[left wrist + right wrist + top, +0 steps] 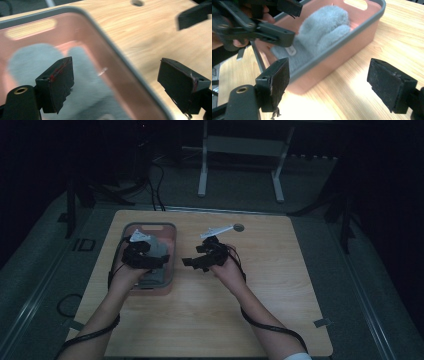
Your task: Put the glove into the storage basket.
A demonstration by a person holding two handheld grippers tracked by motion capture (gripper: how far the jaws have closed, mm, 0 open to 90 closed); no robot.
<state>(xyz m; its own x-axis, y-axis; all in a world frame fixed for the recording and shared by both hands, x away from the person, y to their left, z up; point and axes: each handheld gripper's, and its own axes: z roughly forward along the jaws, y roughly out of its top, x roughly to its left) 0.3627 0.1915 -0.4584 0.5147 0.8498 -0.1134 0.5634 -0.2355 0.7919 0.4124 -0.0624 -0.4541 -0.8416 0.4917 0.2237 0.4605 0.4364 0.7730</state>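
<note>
Grey socks [322, 30] in pink bin [362, 27]

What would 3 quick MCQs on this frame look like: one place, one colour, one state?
1. Where does the grey sock lie?
A. in the pink bin
B. on the table
C. in the right gripper

2. What colour is the bin's rim?
A. pink
B. grey
C. white

3. How does the left gripper stand?
A. shut on the sock
B. shut, empty
C. open

Key:
1. A, the bin's walls surround it.
2. B, a grey band tops the pink walls.
3. C, its jaws stand wide apart over the rim.
</note>
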